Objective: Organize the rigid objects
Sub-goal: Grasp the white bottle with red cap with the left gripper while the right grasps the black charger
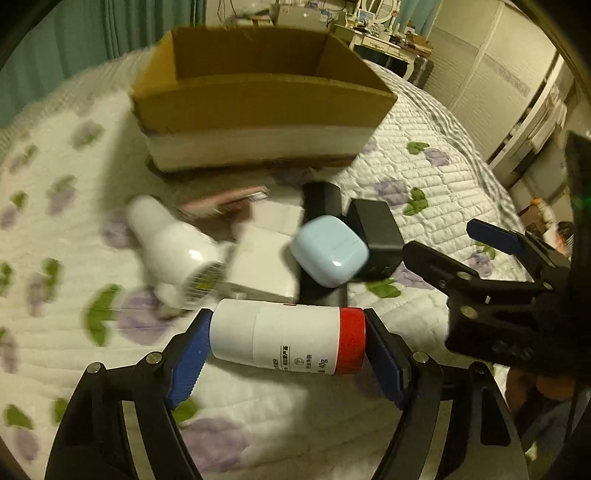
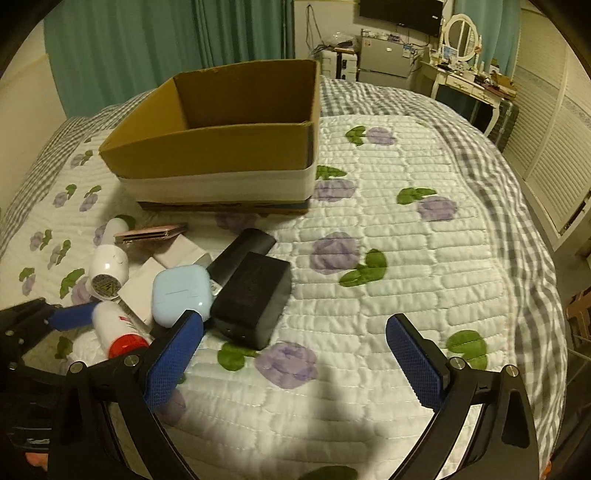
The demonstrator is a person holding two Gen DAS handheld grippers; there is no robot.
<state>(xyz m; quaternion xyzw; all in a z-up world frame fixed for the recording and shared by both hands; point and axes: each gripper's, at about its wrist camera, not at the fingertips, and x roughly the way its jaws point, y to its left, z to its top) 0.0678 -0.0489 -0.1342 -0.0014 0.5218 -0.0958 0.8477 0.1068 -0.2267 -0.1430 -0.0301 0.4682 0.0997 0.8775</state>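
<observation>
On the quilt [image 2: 388, 236], box [image 2: 221, 155] seemingly holds nothing.

Quilted bed [image 2: 388, 258]: cardboard box [image 2: 221, 155], gadget pile [image 2: 207, 280].

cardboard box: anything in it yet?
Cannot tell fully. The cardboard box stands open-topped; its visible inner walls are bare, but its floor is hidden.

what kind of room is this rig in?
A bedroom, most likely. The work surface is a bed with a floral quilt, a vanity with an oval mirror stands by the far wall, and green curtains hang behind the cardboard box.
</observation>
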